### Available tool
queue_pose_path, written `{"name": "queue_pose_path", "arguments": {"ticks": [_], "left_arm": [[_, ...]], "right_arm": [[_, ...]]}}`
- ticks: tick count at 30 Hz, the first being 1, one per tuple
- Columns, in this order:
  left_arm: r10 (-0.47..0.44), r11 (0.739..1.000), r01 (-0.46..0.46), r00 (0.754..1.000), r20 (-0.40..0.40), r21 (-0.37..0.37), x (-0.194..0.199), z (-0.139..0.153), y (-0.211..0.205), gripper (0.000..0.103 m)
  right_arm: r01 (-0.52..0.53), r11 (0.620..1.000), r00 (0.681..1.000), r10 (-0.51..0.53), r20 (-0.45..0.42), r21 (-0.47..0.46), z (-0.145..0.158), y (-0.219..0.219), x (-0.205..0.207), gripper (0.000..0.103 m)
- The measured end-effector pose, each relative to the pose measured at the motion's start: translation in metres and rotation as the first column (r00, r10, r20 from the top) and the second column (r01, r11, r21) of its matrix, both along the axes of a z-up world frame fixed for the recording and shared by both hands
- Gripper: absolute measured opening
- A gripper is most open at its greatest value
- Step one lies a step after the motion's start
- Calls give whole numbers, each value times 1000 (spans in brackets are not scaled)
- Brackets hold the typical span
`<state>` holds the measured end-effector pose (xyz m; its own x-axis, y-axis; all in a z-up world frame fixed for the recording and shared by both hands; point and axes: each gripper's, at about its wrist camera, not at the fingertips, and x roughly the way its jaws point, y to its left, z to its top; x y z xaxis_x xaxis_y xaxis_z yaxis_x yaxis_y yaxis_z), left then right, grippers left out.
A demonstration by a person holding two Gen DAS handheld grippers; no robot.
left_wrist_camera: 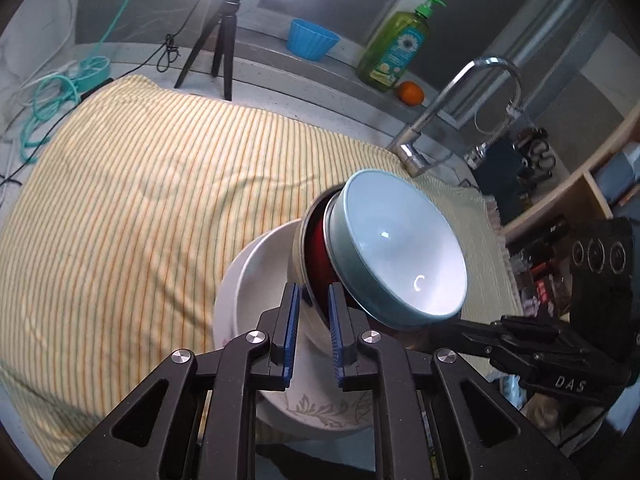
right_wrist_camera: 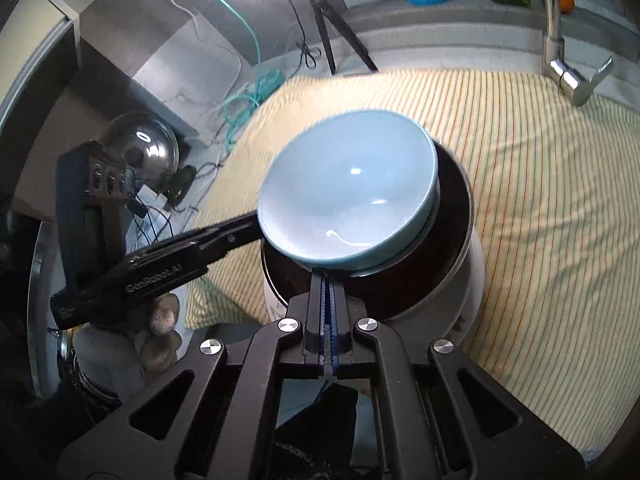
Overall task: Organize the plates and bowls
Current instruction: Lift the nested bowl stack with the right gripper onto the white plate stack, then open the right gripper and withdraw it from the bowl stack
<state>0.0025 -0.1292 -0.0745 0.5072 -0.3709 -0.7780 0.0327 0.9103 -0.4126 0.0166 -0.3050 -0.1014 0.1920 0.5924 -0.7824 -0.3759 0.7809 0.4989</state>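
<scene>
A light blue bowl [left_wrist_camera: 400,248] [right_wrist_camera: 348,192] hangs tilted, its lower side resting in a dark bowl with a red inside [left_wrist_camera: 318,256] [right_wrist_camera: 440,272]. That dark bowl sits in a white bowl with a leaf pattern [left_wrist_camera: 256,280] [right_wrist_camera: 476,276] on the striped cloth. My left gripper [left_wrist_camera: 314,320] [right_wrist_camera: 248,226] is shut on the near rim of the dark bowl, one blue pad on each side. From the right, my right gripper [right_wrist_camera: 328,280] [left_wrist_camera: 448,326] is shut on the blue bowl's lower rim.
The yellow striped cloth [left_wrist_camera: 140,200] covers the counter. Behind it stand a tripod [left_wrist_camera: 224,40], a blue cup [left_wrist_camera: 312,40], a soap bottle [left_wrist_camera: 396,48], an orange [left_wrist_camera: 410,92] and a faucet [left_wrist_camera: 440,100]. A metal lid [right_wrist_camera: 148,148] and cables lie off the cloth's left end.
</scene>
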Motion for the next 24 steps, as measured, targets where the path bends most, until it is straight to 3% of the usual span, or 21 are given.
{"name": "queue_pose_path", "arguments": {"ticks": [3, 10, 18, 24], "left_arm": [[-10, 1000, 10, 1000, -5, -12, -3, 0, 2, 15], [-20, 1000, 19, 999, -27, -23, -7, 0, 6, 21], [-29, 1000, 29, 999, -36, -1, -10, 2, 4, 22], [-24, 1000, 24, 999, -38, 1, -11, 3, 5, 22]], "right_arm": [[-26, 999, 999, 27, 18, -37, -3, 3, -6, 3], [-67, 998, 998, 67, -18, -13, 1, 3, -5, 3], [-74, 997, 996, 76, -48, 33, 7, -14, -13, 22], [-46, 997, 998, 48, -48, 55, 10, -27, -18, 24]]}}
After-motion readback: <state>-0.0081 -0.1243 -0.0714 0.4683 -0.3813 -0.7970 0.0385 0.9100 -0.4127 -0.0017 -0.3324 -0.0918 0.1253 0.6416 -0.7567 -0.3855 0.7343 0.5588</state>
